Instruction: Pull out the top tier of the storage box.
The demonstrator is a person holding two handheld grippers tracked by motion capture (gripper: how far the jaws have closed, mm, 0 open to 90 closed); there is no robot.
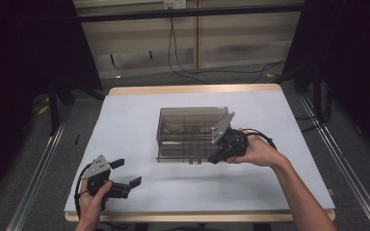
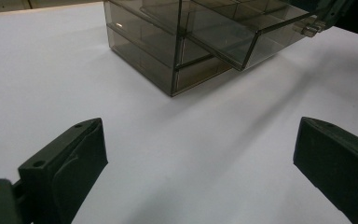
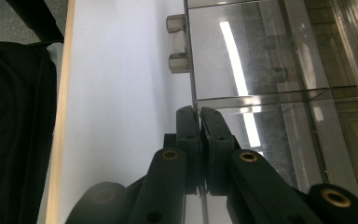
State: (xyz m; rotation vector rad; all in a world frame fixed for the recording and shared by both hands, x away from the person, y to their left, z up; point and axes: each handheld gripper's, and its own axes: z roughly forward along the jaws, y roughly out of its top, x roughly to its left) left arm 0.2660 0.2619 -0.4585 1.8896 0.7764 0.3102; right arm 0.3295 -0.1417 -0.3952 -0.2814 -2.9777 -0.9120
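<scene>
My right claw (image 1: 220, 155) is clamped on the front wall of the drawer (image 2: 242, 35) in the smoky plastic drawer box (image 1: 191, 126) mid-tabletop (image 1: 125, 125), left claw (image 1: 127, 179) spread idle at 7 o'clock; box looks light, rigid, slick, so I'd grip thin edges or knobs.
</scene>
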